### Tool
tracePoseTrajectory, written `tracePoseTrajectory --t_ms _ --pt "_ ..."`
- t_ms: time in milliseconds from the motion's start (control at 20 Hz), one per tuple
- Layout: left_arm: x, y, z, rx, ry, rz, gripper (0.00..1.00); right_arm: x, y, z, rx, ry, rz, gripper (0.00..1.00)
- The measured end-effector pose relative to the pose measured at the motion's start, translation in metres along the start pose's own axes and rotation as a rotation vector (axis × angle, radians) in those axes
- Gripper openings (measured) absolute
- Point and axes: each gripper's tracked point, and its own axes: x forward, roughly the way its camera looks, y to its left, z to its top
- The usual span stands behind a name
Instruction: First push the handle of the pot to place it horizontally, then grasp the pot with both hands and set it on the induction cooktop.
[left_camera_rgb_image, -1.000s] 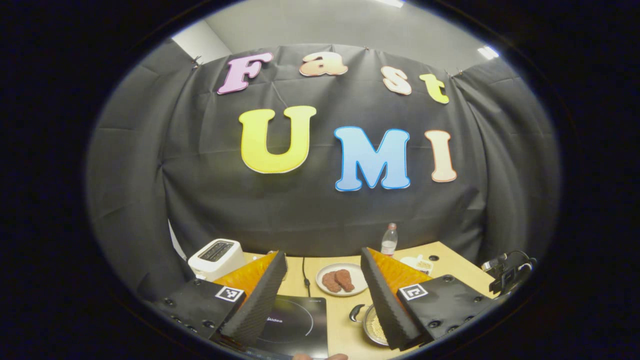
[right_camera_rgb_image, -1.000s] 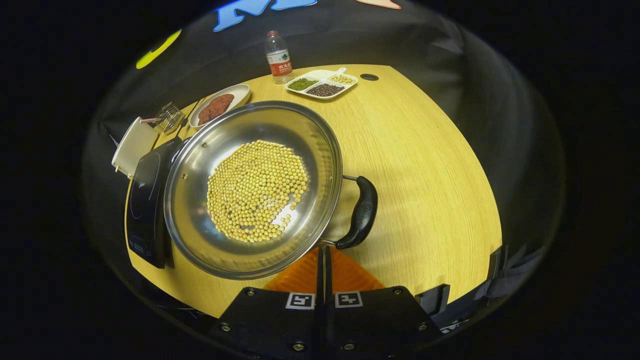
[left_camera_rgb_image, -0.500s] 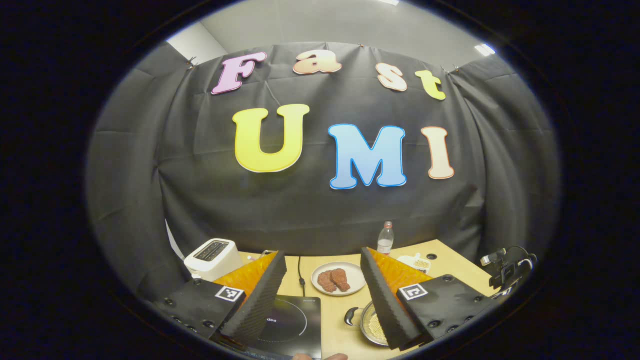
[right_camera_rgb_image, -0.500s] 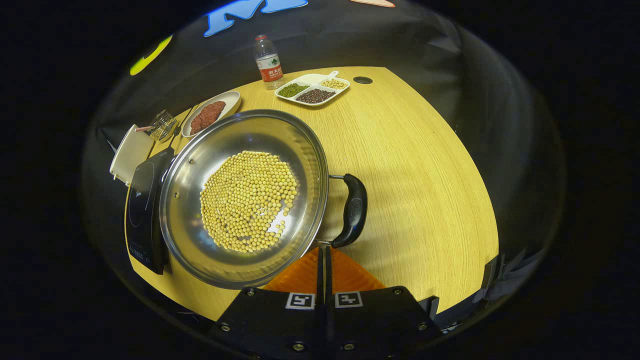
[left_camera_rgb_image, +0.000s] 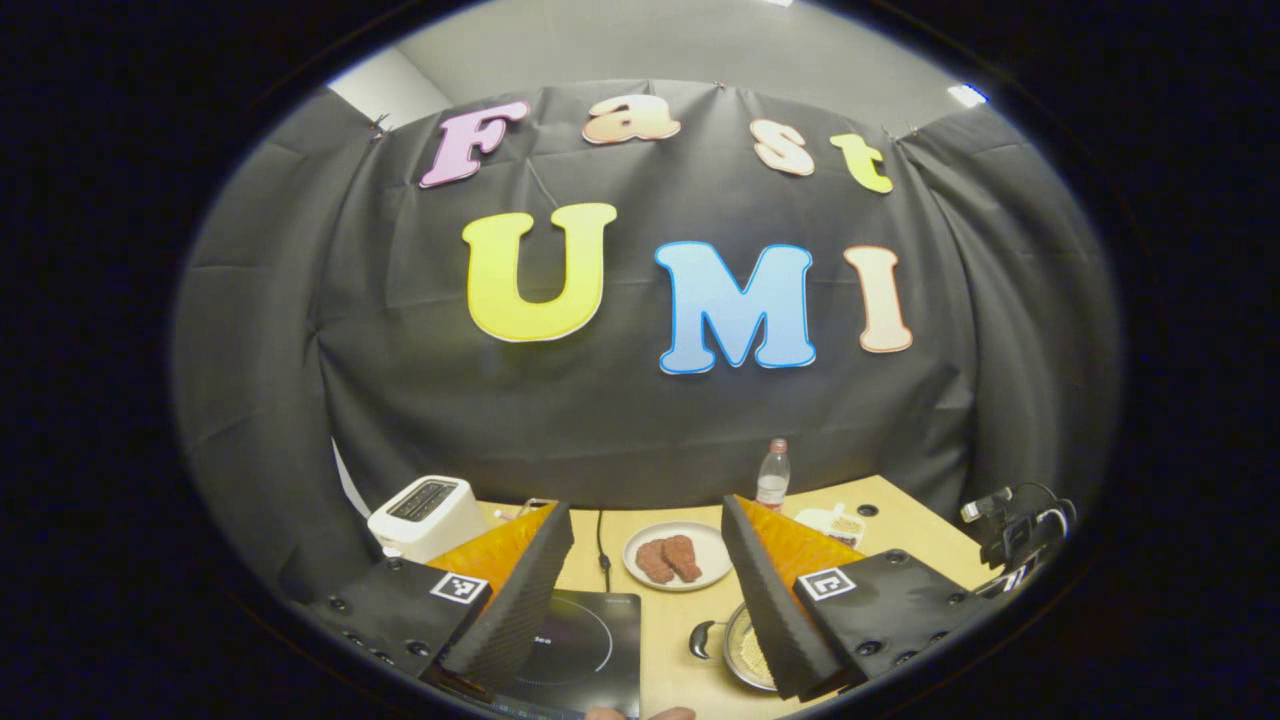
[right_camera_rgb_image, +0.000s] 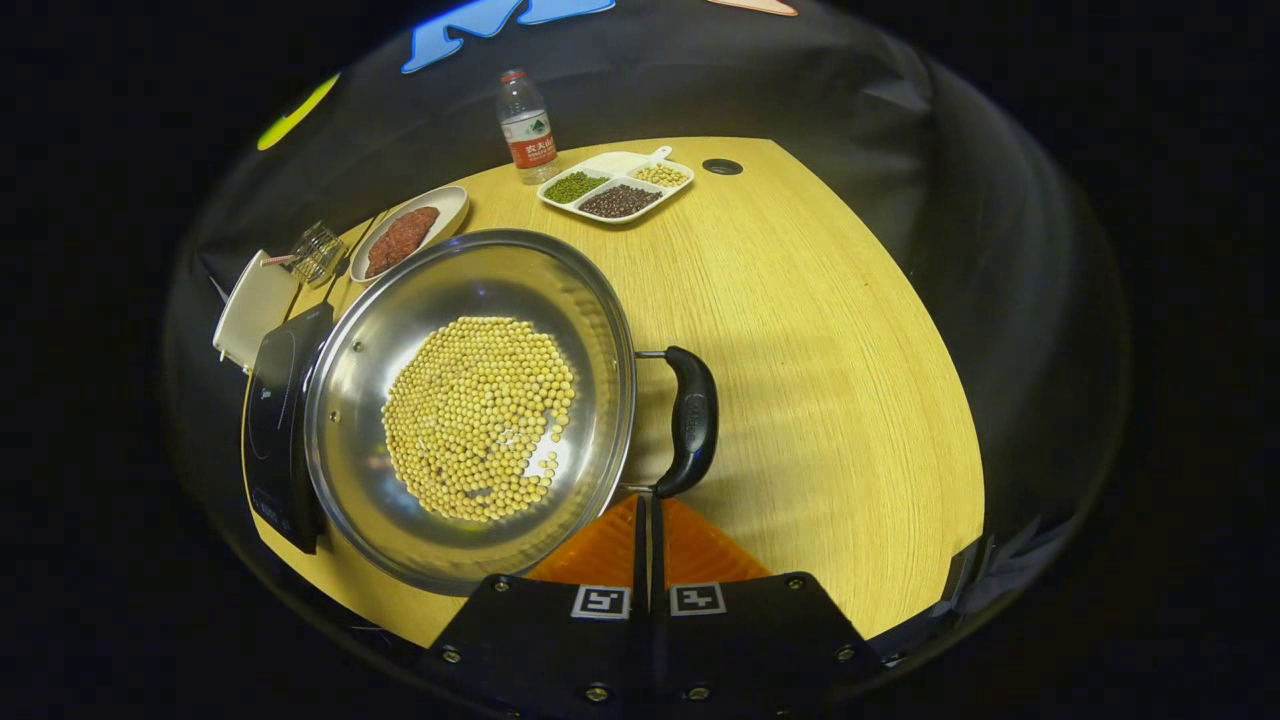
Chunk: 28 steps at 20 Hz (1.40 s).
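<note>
Left gripper view: the left gripper (left_camera_rgb_image: 640, 590) hangs high above the table's (left_camera_rgb_image: 690, 670) near edge with its fingers spread wide and nothing between them. Seen through the gap, the cooktop (left_camera_rgb_image: 585, 650) lies directly below, and the pot (left_camera_rgb_image: 745, 655) sits just right of the cooktop, half hidden behind the right-hand finger. One black handle (left_camera_rgb_image: 703, 640) of the pot points toward the cooktop. Over the last second this view has barely shifted, though the pot's near handle has swung a little. A plate (left_camera_rgb_image: 672, 556) of meat lies beyond the cooktop, a toaster (left_camera_rgb_image: 420, 515) to the cooktop's far left.

Right gripper view: the right gripper (right_camera_rgb_image: 648, 520) has its fingers pressed together, holding nothing, with the tips at the pot's (right_camera_rgb_image: 470, 410) near rim beside the root of the handle (right_camera_rgb_image: 690, 420). I cannot tell if they touch it. The pot, with beans (right_camera_rgb_image: 478, 418) in it, rests on the table (right_camera_rgb_image: 830, 380) just right of the cooktop (right_camera_rgb_image: 275, 425), its left rim overlapping the cooktop's edge in the picture. A second ago the handle slanted; now it stands nearly square to the view, and the pot has turned with it. The push looks close to finished, so the two-handed grasp is probably next, and the pot is not yet on the cooktop.
</note>
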Motion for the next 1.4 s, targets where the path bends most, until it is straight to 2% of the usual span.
tracePoseTrajectory --t_ms 750,1000,1100,1150,1200,1250,1300,1350,1400 --pt "0.006 0.009 -0.012 -0.013 0.027 0.025 0.97 0.012 -0.01 0.029 -0.025 -0.018 -0.025 0.01" --pt "-0.002 0.01 -0.012 -0.029 0.022 -0.01 0.95 -0.012 -0.017 0.031 -0.004 -0.084 -0.063 0.0" --pt "-0.008 0.008 -0.015 -0.033 0.021 -0.037 0.97 -0.032 -0.012 0.034 0.023 -0.141 -0.05 0.0" --pt "-0.011 0.007 -0.015 -0.035 0.021 -0.057 0.95 -0.038 -0.008 0.033 0.042 -0.169 -0.036 0.08" --pt "-0.013 0.005 -0.016 -0.037 0.023 -0.078 0.97 -0.048 -0.003 0.032 0.057 -0.192 -0.022 0.22" --pt "-0.017 0.002 -0.018 -0.042 0.028 -0.101 0.94 -0.058 0.001 0.031 0.065 -0.22 -0.011 0.48" --pt "-0.02 0.0 -0.023 -0.048 0.036 -0.122 0.99 -0.066 0.001 0.032 0.067 -0.247 -0.019 0.73" --pt "-0.022 -0.002 -0.028 -0.052 0.048 -0.141 0.99 -0.073 0.0 0.033 0.065 -0.275 -0.026 0.98" --pt "-0.025 -0.006 -0.035 -0.055 0.062 -0.16 0.99 -0.077 0.0 0.034 0.066 -0.299 -0.034 1.0"
